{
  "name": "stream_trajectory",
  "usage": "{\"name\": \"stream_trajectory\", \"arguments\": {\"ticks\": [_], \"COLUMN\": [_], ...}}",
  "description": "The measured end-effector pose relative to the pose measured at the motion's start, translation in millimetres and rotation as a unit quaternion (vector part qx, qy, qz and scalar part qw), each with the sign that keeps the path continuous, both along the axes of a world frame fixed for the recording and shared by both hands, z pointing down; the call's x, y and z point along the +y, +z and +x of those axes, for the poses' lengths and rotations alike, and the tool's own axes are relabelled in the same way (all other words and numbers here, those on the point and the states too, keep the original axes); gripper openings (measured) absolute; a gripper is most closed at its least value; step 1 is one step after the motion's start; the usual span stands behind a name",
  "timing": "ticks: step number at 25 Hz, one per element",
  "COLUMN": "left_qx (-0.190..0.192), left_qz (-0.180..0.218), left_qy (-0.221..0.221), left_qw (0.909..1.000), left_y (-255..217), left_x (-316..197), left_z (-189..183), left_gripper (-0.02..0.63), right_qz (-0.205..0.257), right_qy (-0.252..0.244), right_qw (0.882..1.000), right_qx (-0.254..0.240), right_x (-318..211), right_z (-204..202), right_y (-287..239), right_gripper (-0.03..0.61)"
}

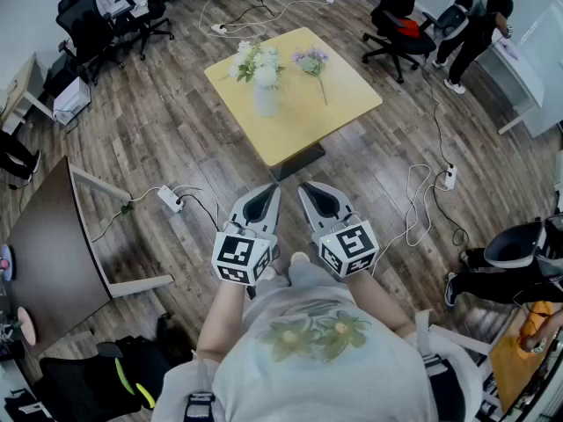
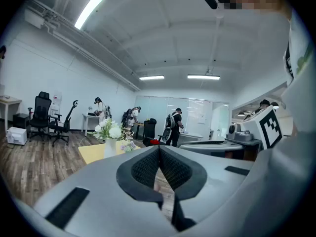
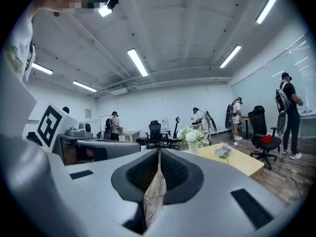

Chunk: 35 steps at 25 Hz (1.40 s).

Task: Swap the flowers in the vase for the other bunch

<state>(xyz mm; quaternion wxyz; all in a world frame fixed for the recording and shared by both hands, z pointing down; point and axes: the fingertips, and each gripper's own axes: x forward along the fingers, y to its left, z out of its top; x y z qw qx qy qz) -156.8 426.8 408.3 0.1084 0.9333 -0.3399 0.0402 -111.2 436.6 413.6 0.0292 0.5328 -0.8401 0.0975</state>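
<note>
We see a square yellow table (image 1: 339,104) standing on a wood-plank floor (image 1: 158,121). On its top a white vase (image 1: 265,100) stands upright, holding white flowers (image 1: 257,63). Near it, to the right in the head view, a purple bunch (image 1: 311,60) lies flat, apart from the vase. On the floor lie a white power strip (image 1: 170,199) and a second power strip (image 1: 449,178).
</note>
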Motion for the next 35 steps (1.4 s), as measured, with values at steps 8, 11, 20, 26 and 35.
{"name": "stream_trajectory", "arguments": {"ticks": [8,11,20,26,35], "left_qx": [-0.003,-0.005,-0.003,-0.007,-0.007], "left_qz": [-0.004,-0.003,0.000,-0.003,-0.012], "left_qy": [-0.002,-0.006,-0.035,-0.052,-0.048], "left_qw": [1.0000,1.0000,0.9994,0.9986,0.9988], "left_y": [7,8,15,24,38], "left_x": [-10,-15,-24,-36,-80], "left_z": [21,34,68,78,95], "left_gripper": [0.018,0.018,0.018,0.018,0.018], "right_qz": [0.011,0.010,0.012,0.013,0.003], "right_qy": [-0.022,-0.032,-0.070,-0.078,-0.078], "right_qw": [0.999,0.999,0.997,0.997,0.997], "right_qx": [-0.024,-0.025,-0.027,-0.026,-0.024], "right_x": [-7,-12,-24,-38,-78], "right_z": [16,28,65,83,97], "right_y": [0,3,9,17,32], "right_gripper": [0.049,0.049,0.049,0.049,0.049]}}
